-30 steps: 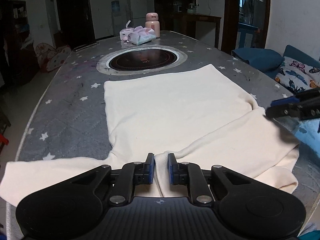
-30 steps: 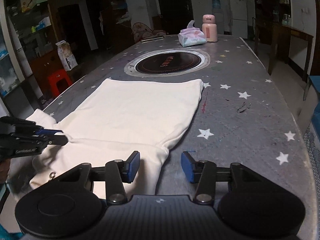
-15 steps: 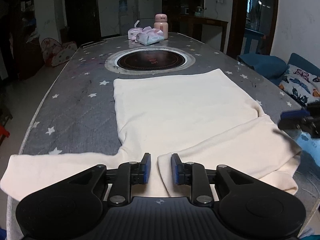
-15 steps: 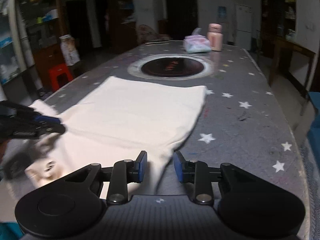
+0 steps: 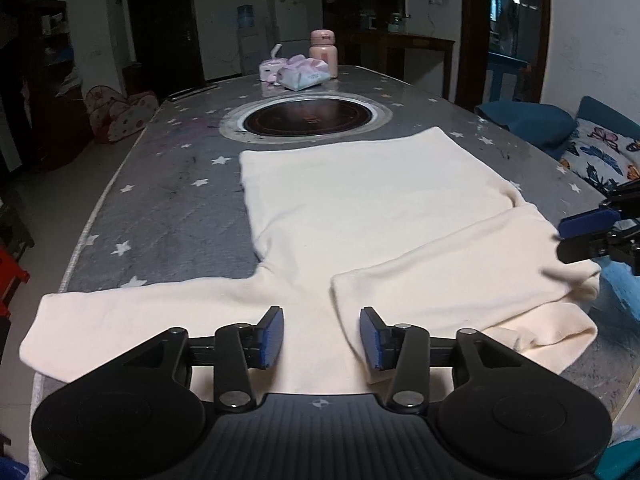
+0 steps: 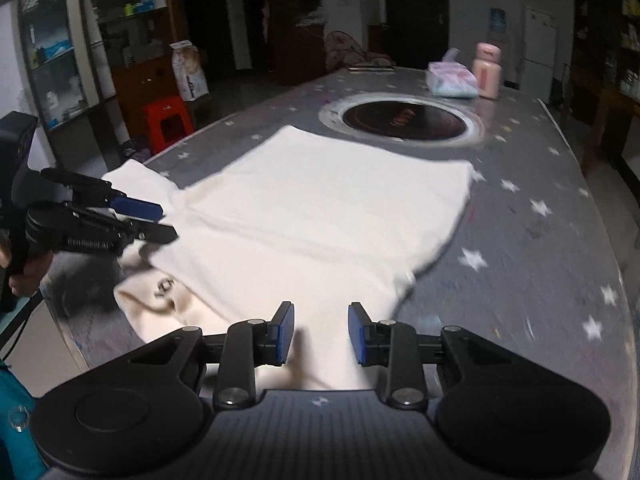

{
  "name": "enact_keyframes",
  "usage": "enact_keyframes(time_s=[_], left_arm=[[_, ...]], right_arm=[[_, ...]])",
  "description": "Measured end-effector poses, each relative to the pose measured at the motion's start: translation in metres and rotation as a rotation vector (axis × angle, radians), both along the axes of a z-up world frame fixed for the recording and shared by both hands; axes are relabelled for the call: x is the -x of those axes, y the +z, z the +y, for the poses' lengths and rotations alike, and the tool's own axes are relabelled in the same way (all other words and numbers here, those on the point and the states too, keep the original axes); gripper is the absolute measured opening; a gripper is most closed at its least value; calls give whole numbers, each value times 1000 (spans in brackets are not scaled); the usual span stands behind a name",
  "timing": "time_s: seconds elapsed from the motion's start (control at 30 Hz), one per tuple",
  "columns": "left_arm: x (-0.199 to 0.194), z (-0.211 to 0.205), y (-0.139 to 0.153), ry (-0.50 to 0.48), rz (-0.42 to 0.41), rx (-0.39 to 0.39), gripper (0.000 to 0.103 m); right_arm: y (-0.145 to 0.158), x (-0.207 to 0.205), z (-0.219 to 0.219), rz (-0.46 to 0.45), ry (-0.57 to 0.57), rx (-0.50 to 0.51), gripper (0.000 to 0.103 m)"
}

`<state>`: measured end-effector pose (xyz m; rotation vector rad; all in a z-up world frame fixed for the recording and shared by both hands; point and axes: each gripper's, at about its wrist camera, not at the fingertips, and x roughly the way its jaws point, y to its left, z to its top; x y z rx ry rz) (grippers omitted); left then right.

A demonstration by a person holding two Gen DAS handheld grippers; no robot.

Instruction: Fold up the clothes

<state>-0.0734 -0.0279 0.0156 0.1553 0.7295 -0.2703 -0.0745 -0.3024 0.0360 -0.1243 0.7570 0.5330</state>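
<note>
cream garment (image 5: 360,216) spread flat on the star-print table (image 5: 168,208), straight ahead of both tongs. left gripper (image 5: 321,338) low over the near cloth, jaws opening, pads clear of the fabric; folded sleeve (image 5: 460,280) just to its right. right gripper (image 6: 320,334) over the garment's near edge, jaws apart, nothing pinched. round burner (image 5: 308,120), tissue pack (image 5: 304,75) and pink bottle (image 5: 323,53) beyond.
</note>
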Motion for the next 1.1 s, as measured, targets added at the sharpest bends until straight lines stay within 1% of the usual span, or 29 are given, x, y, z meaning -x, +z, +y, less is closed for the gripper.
enact_keyframes(time_s=[0.03, 0.17, 0.2, 0.27, 0.3, 0.33, 0.37, 0.4, 0.47, 0.53, 0.6, 0.63, 0.73, 0.87, 0.9, 0.97, 1.03, 1.1], left_arm=[[0, 3, 1, 9, -1, 4, 50], [1, 19, 4, 66, -2, 19, 65], [1, 24, 5, 82, -4, 24, 67], [1, 34, 6, 114, -10, 31, 78], [2, 39, 7, 132, -15, 32, 80], [2, 45, 8, 152, -21, 32, 85], [3, 50, 9, 166, -26, 31, 89], [4, 55, 9, 185, -32, 29, 91], [4, 67, 11, 222, -35, 33, 99], [6, 81, 12, 265, -34, 55, 102], [5, 95, 11, 310, -33, 65, 103], [5, 102, 10, 331, -33, 66, 103], [5, 121, 9, 387, -42, 68, 103], [1, 146, 4, 477, -29, 84, 103], [-1, 154, 2, 510, -12, 102, 103], [-2, 169, -2, 553, 9, 173, 103], [-5, 185, -6, 617, 34, 234, 103], [-6, 195, -9, 648, 44, 270, 103]], right_arm=[[1, -4, 5, -2, 13, 0, 29], [-3, -19, 26, 7, 50, -1, 29], [-4, -23, 31, 12, 59, -4, 30], [-5, -28, 43, 14, 83, -1, 31], [-6, -31, 50, 14, 97, 2, 32], [-6, -33, 56, 11, 111, 4, 38], [-6, -34, 62, 9, 124, 7, 40], [-6, -35, 68, 7, 137, 9, 41], [-8, -37, 79, 11, 161, 12, 42], [-12, -39, 90, 19, 187, 20, 49], [-18, -38, 100, 33, 213, 42, 53], [-22, -38, 104, 39, 224, 56, 59], [-24, -35, 109, 27, 228, 63, 65], [-23, -34, 107, 36, 227, 57, 68], [-23, -34, 107, 37, 227, 56, 70], [-24, -34, 107, 38, 228, 56, 72], [-24, -33, 108, 38, 229, 56, 74], [-24, -33, 108, 38, 229, 55, 75]])
